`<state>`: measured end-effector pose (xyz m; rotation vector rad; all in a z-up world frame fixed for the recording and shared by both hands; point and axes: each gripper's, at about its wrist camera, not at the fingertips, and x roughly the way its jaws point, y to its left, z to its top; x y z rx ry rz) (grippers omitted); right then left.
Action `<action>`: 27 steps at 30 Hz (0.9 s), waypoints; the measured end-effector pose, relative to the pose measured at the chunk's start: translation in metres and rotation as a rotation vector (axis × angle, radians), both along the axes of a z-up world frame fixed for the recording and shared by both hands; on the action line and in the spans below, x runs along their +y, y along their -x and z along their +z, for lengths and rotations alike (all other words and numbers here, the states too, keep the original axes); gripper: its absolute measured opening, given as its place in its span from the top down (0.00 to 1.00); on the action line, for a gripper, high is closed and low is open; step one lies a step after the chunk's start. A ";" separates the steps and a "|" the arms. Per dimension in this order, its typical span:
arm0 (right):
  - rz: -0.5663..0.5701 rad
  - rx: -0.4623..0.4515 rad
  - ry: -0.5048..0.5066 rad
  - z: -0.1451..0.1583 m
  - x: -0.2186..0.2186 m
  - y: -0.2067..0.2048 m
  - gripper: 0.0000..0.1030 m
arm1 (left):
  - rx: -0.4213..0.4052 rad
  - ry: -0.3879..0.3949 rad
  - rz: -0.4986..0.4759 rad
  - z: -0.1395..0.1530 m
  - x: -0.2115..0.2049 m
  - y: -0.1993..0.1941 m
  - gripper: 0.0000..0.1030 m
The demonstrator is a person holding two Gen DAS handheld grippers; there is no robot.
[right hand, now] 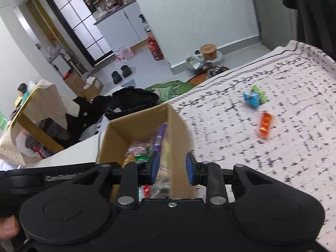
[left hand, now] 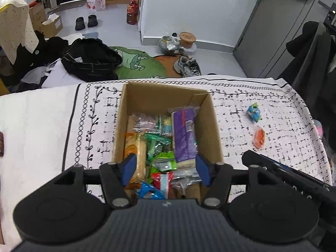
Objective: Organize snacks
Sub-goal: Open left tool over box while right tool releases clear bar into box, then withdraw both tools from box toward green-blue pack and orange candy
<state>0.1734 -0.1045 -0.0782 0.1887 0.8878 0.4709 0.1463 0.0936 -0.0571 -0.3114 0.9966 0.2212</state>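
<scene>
A cardboard box (left hand: pixel 161 96) stands on the patterned tablecloth (left hand: pixel 273 130), filled with several snack packets, among them a long purple pack (left hand: pixel 184 134) and a yellow-orange pack (left hand: pixel 134 147). My left gripper (left hand: pixel 166 168) is open and empty above the box's near end. A blue-green snack (left hand: pixel 254 112) and an orange snack (left hand: pixel 259 139) lie on the cloth right of the box. In the right wrist view my right gripper (right hand: pixel 172 171) is open and empty over the box's right wall (right hand: pixel 178 130), with the blue-green snack (right hand: pixel 255 97) and the orange snack (right hand: pixel 265 125) ahead to the right.
The right gripper's black body (left hand: pixel 294 174) shows at right in the left wrist view. A dark brown item (left hand: pixel 1 147) lies at the cloth's far left edge. Beyond the table's far edge are a black bag (left hand: pixel 90 61), a green mat (left hand: pixel 136 63) and shoes (left hand: pixel 187 66).
</scene>
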 end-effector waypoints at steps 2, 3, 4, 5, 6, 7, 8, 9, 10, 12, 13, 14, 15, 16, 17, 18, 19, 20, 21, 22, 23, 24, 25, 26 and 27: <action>-0.016 -0.001 0.009 0.000 -0.009 -0.002 0.71 | -0.009 0.001 -0.009 0.001 -0.005 -0.001 0.34; -0.023 -0.001 0.014 0.000 -0.014 -0.003 0.70 | -0.012 0.000 -0.014 0.002 -0.007 -0.001 0.32; -0.030 0.000 0.020 0.000 -0.018 -0.004 0.70 | -0.015 -0.003 -0.022 0.002 -0.010 -0.001 0.31; -0.037 0.000 0.023 0.000 -0.023 -0.005 0.69 | -0.016 -0.005 -0.029 0.003 -0.012 -0.002 0.31; -0.044 -0.001 0.026 0.000 -0.027 -0.006 0.68 | -0.018 -0.008 -0.036 0.003 -0.016 -0.002 0.31; -0.053 -0.002 0.029 0.000 -0.033 -0.007 0.67 | -0.021 -0.012 -0.043 0.004 -0.019 -0.003 0.31; -0.059 -0.003 0.031 0.001 -0.037 -0.008 0.66 | -0.028 -0.016 -0.045 0.005 -0.021 -0.002 0.30; -0.067 -0.006 0.033 0.002 -0.042 -0.009 0.64 | -0.031 -0.017 -0.046 0.005 -0.024 -0.003 0.30; -0.074 -0.008 0.033 0.002 -0.047 -0.010 0.62 | -0.032 -0.012 -0.049 0.005 -0.026 -0.004 0.29; -0.089 -0.014 0.035 0.004 -0.056 -0.011 0.55 | -0.038 0.006 -0.048 0.006 -0.031 -0.006 0.28; -0.096 -0.016 0.038 0.005 -0.060 -0.012 0.54 | -0.041 0.011 -0.042 0.006 -0.034 -0.007 0.27; -0.100 -0.016 0.039 0.005 -0.064 -0.013 0.53 | -0.041 0.012 -0.039 0.007 -0.037 -0.009 0.26; -0.103 -0.015 0.040 0.005 -0.069 -0.015 0.53 | -0.041 0.011 -0.039 0.007 -0.040 -0.010 0.25; -0.107 -0.016 0.041 0.006 -0.073 -0.016 0.52 | -0.040 0.008 -0.042 0.007 -0.042 -0.011 0.24; -0.110 -0.019 0.043 0.006 -0.076 -0.017 0.50 | -0.038 0.005 -0.043 0.008 -0.045 -0.012 0.23; -0.113 -0.022 0.044 0.007 -0.079 -0.018 0.48 | -0.034 0.003 -0.038 0.008 -0.048 -0.014 0.22; -0.116 -0.025 0.046 0.008 -0.082 -0.019 0.46 | -0.032 0.003 -0.034 0.009 -0.050 -0.014 0.21; -0.120 -0.028 0.046 0.009 -0.086 -0.020 0.44 | -0.034 0.005 -0.030 0.009 -0.052 -0.015 0.20; -0.121 -0.030 0.046 0.009 -0.090 -0.021 0.42 | -0.038 0.010 -0.029 0.010 -0.054 -0.015 0.20; -0.122 -0.034 0.046 0.010 -0.094 -0.023 0.41 | -0.044 0.015 -0.029 0.010 -0.056 -0.016 0.19; -0.121 -0.034 0.046 0.012 -0.097 -0.024 0.40 | -0.047 0.019 -0.028 0.011 -0.058 -0.017 0.19; -0.122 -0.034 0.046 0.013 -0.100 -0.025 0.37 | -0.050 0.029 -0.026 0.011 -0.060 -0.018 0.16; -0.124 -0.036 0.046 0.014 -0.102 -0.027 0.35 | -0.055 0.042 -0.022 0.011 -0.061 -0.019 0.12; -0.127 -0.041 0.046 0.015 -0.105 -0.028 0.29 | -0.064 0.047 -0.016 0.012 -0.063 -0.021 0.10; -0.128 -0.046 0.047 0.017 -0.108 -0.029 0.22 | -0.076 0.040 -0.010 0.014 -0.065 -0.022 0.06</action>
